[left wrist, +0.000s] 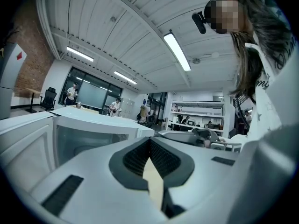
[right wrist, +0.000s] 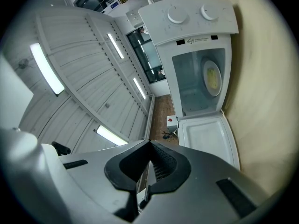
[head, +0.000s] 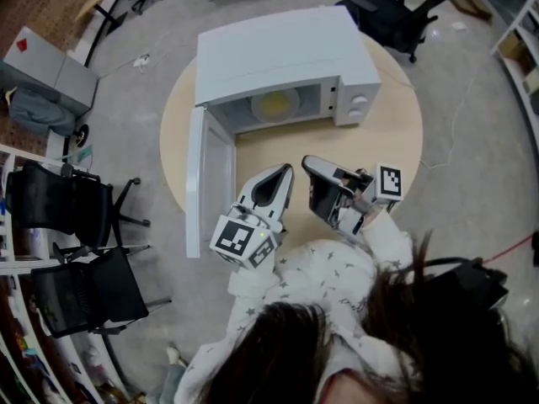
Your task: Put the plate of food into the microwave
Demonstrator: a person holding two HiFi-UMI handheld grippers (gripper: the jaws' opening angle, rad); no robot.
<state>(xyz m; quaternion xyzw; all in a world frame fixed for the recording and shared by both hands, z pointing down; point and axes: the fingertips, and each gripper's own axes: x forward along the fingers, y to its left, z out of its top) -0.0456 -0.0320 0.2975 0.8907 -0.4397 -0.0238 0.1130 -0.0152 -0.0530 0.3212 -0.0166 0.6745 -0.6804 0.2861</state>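
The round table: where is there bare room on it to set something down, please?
Bare wood lies right of the microwave, out to the table rim, and between its opening and the left gripper and right gripper. Crowded: the left side, taken by the open door, and inside, where the plate sits.

Bright ceiling tubes (left wrist: 176, 51), fisheye-warped edges

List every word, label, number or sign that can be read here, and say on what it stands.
No text can be read.
Microwave, label under the knobs: too small to read.
Grey cabinet, red diamond sign: no letters.
Marker cubes: black square patterns, no words.
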